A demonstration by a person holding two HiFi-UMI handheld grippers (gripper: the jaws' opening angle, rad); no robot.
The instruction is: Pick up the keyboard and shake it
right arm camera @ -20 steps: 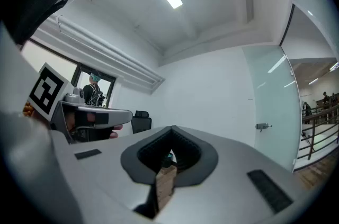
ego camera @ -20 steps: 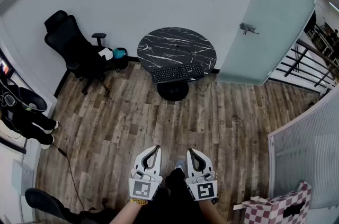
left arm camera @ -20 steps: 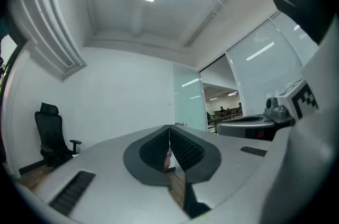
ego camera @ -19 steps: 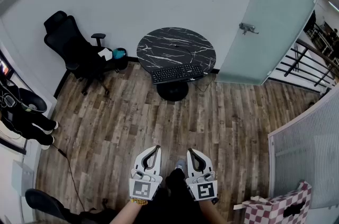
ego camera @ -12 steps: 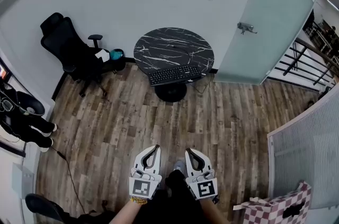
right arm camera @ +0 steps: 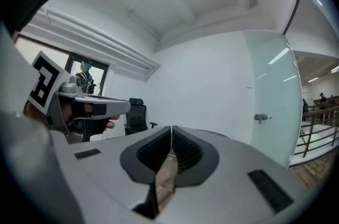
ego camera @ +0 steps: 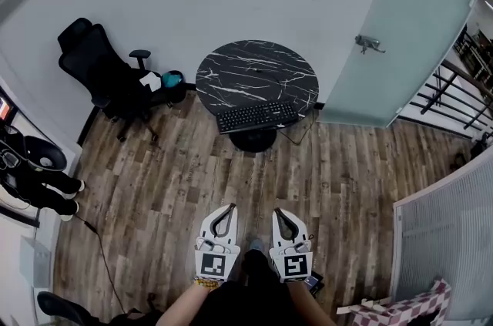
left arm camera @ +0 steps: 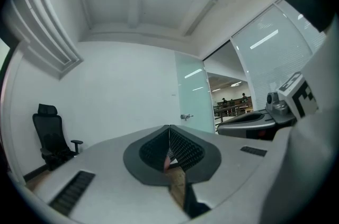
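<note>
Both held low and close: left gripper (ego camera: pixel 224 210) and right gripper (ego camera: pixel 280 215), jaws pinched together on nothing. The keyboard (ego camera: pixel 256 117) is well away across the floor (ego camera: pixel 177 178), on the near edge of the round table (ego camera: pixel 258 70). It's probably light, stiff plastic and a bit slick, so I'd grab the short ends, one per gripper.

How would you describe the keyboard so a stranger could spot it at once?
Left of the frosted glass door stands a round black marble table. The keyboard lies along its near edge: a flat black slab of keys, unlike the bulky office chair further left.
</note>
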